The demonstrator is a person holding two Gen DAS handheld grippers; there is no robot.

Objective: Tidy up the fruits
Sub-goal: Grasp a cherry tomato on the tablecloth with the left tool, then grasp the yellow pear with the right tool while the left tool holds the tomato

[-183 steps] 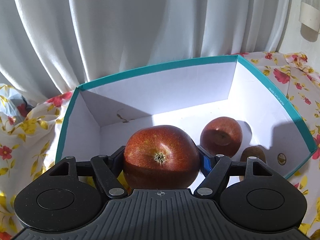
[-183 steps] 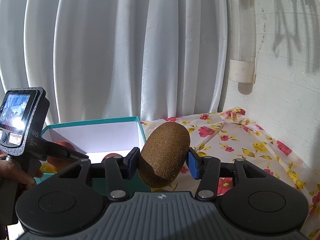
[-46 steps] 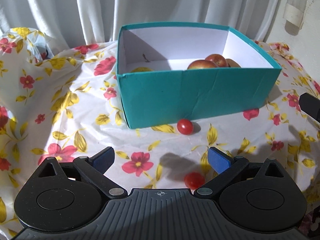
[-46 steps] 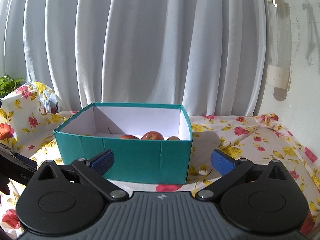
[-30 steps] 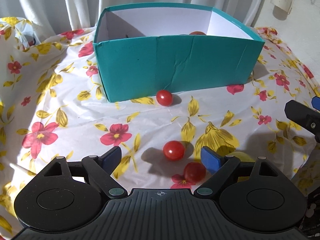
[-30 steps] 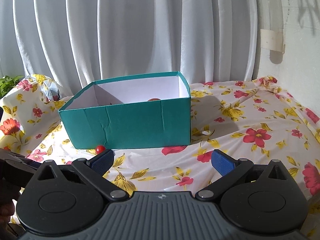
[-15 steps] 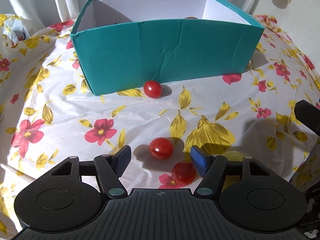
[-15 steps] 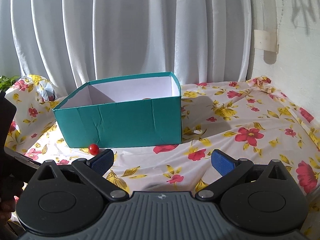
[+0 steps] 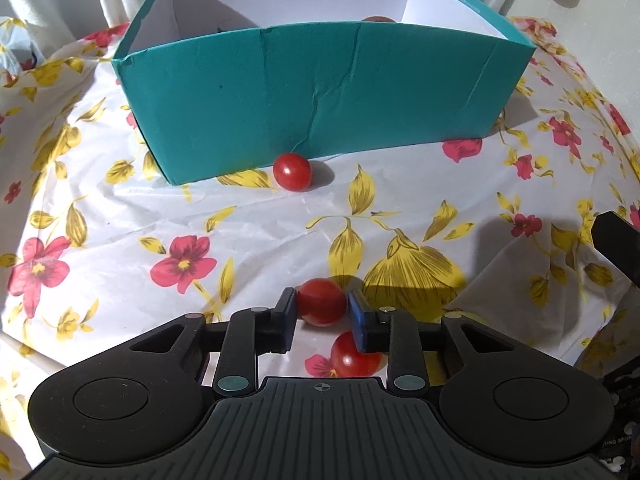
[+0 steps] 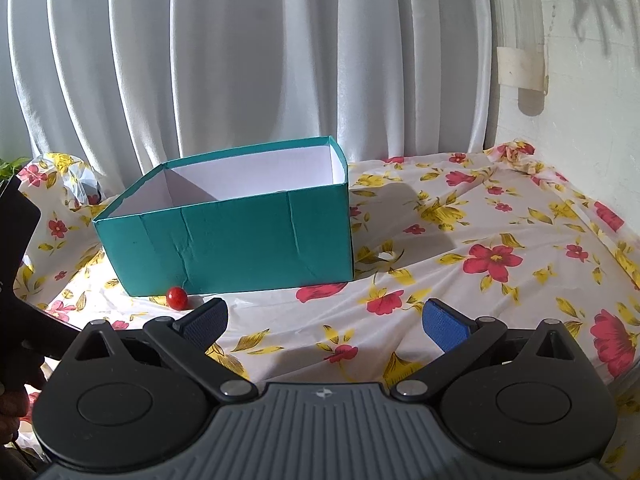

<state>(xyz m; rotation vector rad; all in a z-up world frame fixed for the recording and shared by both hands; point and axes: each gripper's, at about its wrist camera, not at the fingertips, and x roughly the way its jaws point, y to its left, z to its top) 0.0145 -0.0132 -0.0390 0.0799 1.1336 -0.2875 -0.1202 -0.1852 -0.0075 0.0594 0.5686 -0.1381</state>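
On the flowered tablecloth [image 9: 248, 236], your left gripper [image 9: 322, 312] has just closed on the near cherry tomato [image 9: 321, 301], so lift it gently over the teal box [image 9: 320, 92] wall while your right gripper [image 10: 326, 322] hangs wide open and empty.

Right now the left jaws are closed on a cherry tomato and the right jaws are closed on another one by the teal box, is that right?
Not quite. The left gripper has just closed its jaws on a cherry tomato, as the left wrist view shows. The right gripper stands open and empty in the right wrist view; the tomato by the box lies untouched against the teal box.
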